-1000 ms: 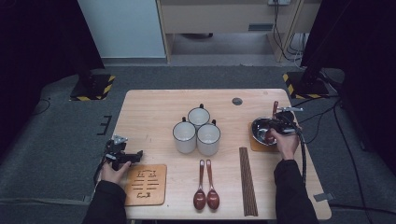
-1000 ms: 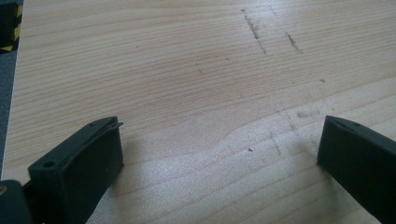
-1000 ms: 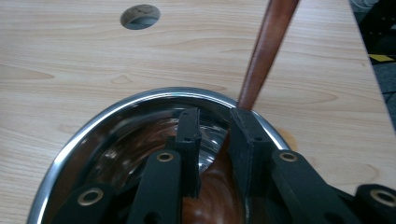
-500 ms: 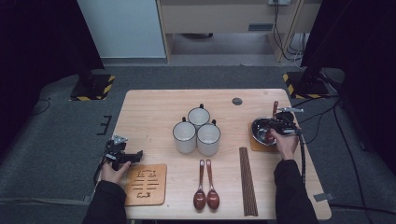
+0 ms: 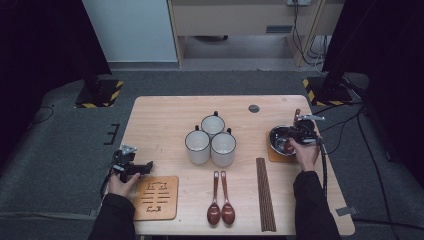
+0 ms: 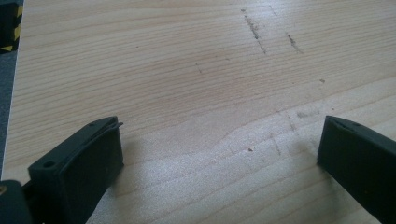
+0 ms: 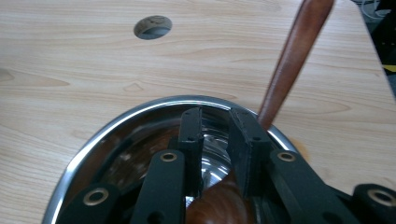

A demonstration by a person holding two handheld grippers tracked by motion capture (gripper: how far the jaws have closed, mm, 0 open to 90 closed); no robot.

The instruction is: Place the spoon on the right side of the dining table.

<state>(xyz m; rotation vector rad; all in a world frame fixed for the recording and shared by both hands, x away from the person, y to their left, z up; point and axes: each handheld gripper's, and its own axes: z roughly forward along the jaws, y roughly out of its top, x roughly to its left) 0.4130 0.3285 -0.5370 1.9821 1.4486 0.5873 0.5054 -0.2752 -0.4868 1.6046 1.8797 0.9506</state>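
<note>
Moved: nothing on the table; right gripper (image 7: 215, 122) jaws have just eased open a little, nearly together, straddling the wooden spoon (image 7: 290, 60).
Spoon: lying in steel bowl (image 5: 280, 140), handle over rim; probably just placed.
Left gripper (image 6: 219, 154): wide open, idle, holding nothing.

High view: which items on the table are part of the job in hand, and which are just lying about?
In the job:
- shiny steel bowl
- brown wooden spoon leaning in the bowl
- right gripper, jaws inside the bowl
- square brown coaster under the bowl

Lying about:
- three white enamel mugs
- two dark red spoons
- dark wooden chopsticks
- carved wooden trivet
- left gripper, open over bare table
</note>
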